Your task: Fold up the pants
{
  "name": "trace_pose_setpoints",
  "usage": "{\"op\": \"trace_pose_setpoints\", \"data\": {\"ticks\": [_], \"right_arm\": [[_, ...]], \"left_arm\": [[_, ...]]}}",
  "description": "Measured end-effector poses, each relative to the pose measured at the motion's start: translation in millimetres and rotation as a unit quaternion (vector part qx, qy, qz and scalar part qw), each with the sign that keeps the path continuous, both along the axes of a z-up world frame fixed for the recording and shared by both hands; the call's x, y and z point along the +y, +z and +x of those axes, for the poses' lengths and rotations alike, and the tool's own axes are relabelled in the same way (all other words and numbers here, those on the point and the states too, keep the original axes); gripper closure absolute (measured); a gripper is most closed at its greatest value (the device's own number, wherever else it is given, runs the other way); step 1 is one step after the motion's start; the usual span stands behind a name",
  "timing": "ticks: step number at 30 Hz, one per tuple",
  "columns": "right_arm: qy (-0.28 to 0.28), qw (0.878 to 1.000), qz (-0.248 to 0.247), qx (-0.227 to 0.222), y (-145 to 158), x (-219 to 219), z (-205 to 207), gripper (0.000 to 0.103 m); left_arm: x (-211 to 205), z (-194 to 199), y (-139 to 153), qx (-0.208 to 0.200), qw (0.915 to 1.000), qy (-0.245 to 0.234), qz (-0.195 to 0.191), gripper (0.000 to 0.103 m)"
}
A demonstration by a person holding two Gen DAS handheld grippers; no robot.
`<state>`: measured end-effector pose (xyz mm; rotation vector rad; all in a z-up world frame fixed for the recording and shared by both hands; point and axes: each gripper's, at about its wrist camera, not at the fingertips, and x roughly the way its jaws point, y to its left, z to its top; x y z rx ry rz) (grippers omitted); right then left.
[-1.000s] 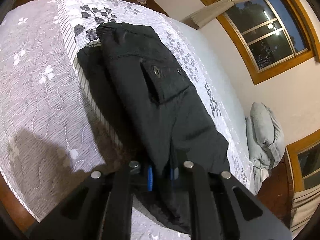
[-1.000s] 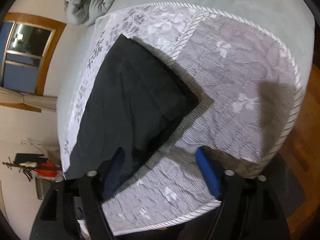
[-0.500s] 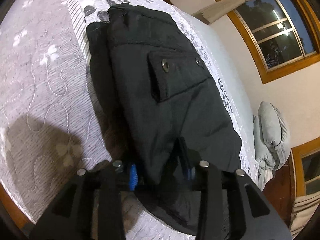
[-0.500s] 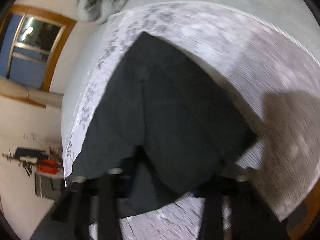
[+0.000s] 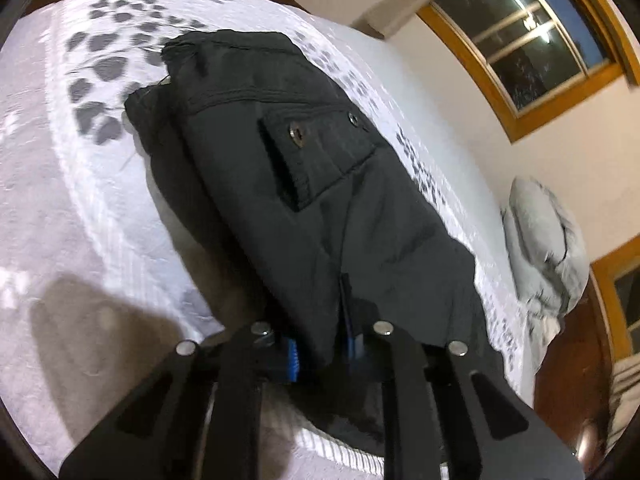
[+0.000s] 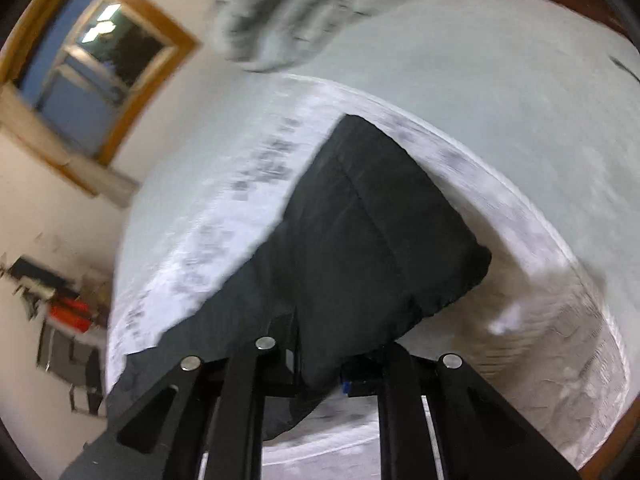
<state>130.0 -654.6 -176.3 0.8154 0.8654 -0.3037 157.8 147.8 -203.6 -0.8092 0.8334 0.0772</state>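
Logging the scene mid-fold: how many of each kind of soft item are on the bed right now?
Black pants: 1
Patterned bedspread: 1
Grey bundled duvet: 1
Total: 3

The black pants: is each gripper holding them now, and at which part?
Yes. The left gripper is shut on the black pants at their near edge; the right gripper clamps a near fold of them.

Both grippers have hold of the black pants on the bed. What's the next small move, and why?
Probably carry both grips forward together, over toward the waistband end, to lay this fold down. The left gripper and right gripper are each shut on an edge of the black pants, which are raised off the quilt near the grippers, while the far end rests flat.
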Motion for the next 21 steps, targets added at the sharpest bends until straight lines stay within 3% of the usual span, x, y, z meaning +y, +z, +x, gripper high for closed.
{"op": "trace_pose_setpoints", "data": {"ticks": [3,5,10,13,17,18,20,21], "right_arm": [[-0.014,0.999,0.025,0.029,-38.1,-9.4,-11.9,0.086],[-0.021,0.999,0.042,0.013,-50.8,-13.1,-21.6,0.082],[-0.026,0.997,0.066,-0.011,-57.4,-11.6,-28.8,0.060],[-0.028,0.995,0.089,-0.033,-60.1,-9.6,-38.1,0.044],[-0.035,0.994,0.095,-0.041,-67.9,-9.9,-41.0,0.043],[-0.038,0.994,0.096,-0.042,-68.9,-10.3,-39.1,0.043],[-0.049,0.992,0.106,-0.040,-72.5,-12.9,-35.4,0.050],[-0.055,0.992,0.107,-0.034,-73.2,-15.1,-34.3,0.060]], "left_arm": [[-9.7,5.0,1.1,-0.001,0.9989,-0.018,0.044,0.083],[-13.2,6.8,3.1,-0.001,0.9975,-0.031,0.064,0.078],[-10.6,7.7,8.0,0.009,0.9974,-0.032,0.064,0.071],[-7.3,1.4,11.2,0.016,0.9971,-0.029,0.069,0.058],[-9.2,-12.8,19.3,0.022,0.9957,-0.028,0.086,0.028],[-10.8,-17.1,22.7,0.022,0.9947,-0.028,0.096,0.027],[-14.7,-20.6,27.8,0.023,0.9931,-0.035,0.110,0.016],[-20.4,-19.8,31.2,0.026,0.9919,-0.039,0.118,0.015]]}}
